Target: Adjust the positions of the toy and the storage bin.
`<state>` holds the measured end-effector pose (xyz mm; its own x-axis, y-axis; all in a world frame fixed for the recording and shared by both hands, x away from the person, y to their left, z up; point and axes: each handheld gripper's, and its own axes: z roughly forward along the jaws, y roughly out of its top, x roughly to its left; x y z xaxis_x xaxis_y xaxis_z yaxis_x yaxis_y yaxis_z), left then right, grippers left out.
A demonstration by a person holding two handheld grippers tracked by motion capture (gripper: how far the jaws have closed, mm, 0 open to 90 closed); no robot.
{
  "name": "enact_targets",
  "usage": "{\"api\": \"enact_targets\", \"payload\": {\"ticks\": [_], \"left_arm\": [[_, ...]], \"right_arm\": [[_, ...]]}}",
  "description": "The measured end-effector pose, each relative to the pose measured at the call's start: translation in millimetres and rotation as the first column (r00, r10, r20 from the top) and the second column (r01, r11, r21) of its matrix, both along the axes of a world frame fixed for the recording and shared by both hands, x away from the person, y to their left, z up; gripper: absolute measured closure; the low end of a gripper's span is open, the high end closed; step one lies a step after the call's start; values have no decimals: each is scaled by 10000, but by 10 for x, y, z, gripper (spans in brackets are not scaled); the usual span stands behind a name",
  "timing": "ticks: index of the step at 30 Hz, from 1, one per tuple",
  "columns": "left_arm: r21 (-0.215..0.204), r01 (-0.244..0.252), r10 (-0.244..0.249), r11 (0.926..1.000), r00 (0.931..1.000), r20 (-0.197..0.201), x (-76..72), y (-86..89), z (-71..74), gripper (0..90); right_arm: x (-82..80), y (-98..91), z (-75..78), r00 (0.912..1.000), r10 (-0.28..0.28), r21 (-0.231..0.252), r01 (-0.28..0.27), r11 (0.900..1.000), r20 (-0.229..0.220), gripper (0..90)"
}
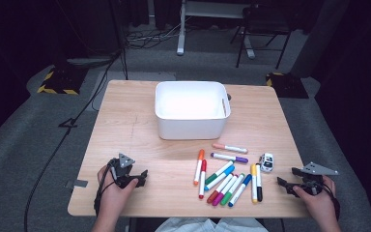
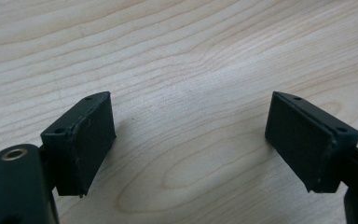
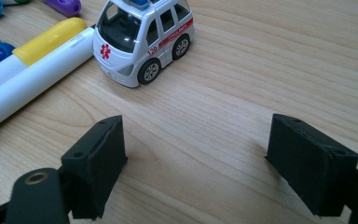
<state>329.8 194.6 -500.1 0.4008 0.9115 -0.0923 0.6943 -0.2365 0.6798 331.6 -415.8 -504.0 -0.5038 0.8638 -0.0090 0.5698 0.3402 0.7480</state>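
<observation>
While both claws stand released with nothing between their jaws, the risk lies ahead of the right gripper: the toy ambulance sits just beyond it, near the tabletop's right edge, on wheels. A push from one jaw rather than a square pinch would likely roll it away or knock it into the yellow marker just beside it. The left gripper rests over bare wood near the tabletop's front left corner, well apart from the white bin.
</observation>
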Motion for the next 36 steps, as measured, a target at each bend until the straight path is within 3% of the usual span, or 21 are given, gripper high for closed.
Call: {"api": "enact_targets", "payload": {"ticks": [3,4,6,7,9,11,15,16,17,19,24,29,30,34,36], "left_arm": [[-385,97,-94,9992,9999,70,13,-11,86,184],[-376,127,-122,9992,9998,136,17,-22,131,184],[-401,164,-154,9991,9996,252,22,-30,167,184],[-540,246,-219,9982,9985,503,38,-62,297,190],[-572,255,-222,9980,9982,563,50,-79,360,219],[-399,339,-307,9986,9964,787,123,-100,545,222],[-438,451,-407,9980,9946,959,219,-111,706,234],[-616,516,-447,9968,9932,1076,287,-128,798,234],[-616,516,-447,9968,9932,1076,287,-128,798,237],[-1309,635,-464,9894,9905,1297,388,-154,918,238],[-1438,874,-629,9857,9840,1668,519,-181,1045,237],[-1471,640,-369,9871,9829,1805,723,-226,1147,263],[-1504,632,-349,9866,9824,1835,759,-230,1167,263],[-1561,505,-176,9864,9784,2058,890,-263,1233,268],[-1355,219,102,9905,9727,2319,1017,-283,1263,275]], "right_arm": [[4,0,3,10000,59,66,-59,10000,-27,190],[-1,1,8,10000,1,313,1,9995,-60,195],[-7,-5,16,10000,25,341,-23,9994,-53,200],[-31,-1,41,10000,-68,474,68,9989,-3,203],[-48,-2,63,10000,-66,507,65,9987,5,210],[-69,6,91,10000,-39,533,38,9986,15,224],[-100,28,134,9999,0,501,-5,9987,111,231],[-126,41,157,9999,-22,535,16,9986,106,234],[-137,41,162,9999,19,461,-26,9989,147,236],[-160,53,172,10000,62,501,-64,9987,43,238],[-195,80,205,9999,154,548,-155,9984,21,243],[-191,161,382,9976,454,388,-474,9981,516,296],[-160,240,484,9959,570,507,-606,9969,697,298],[-89,343,575,9933,810,438,-848,9954,820,297],[-26,442,628,9916,1010,454,-1049,9934,802,296]]}}
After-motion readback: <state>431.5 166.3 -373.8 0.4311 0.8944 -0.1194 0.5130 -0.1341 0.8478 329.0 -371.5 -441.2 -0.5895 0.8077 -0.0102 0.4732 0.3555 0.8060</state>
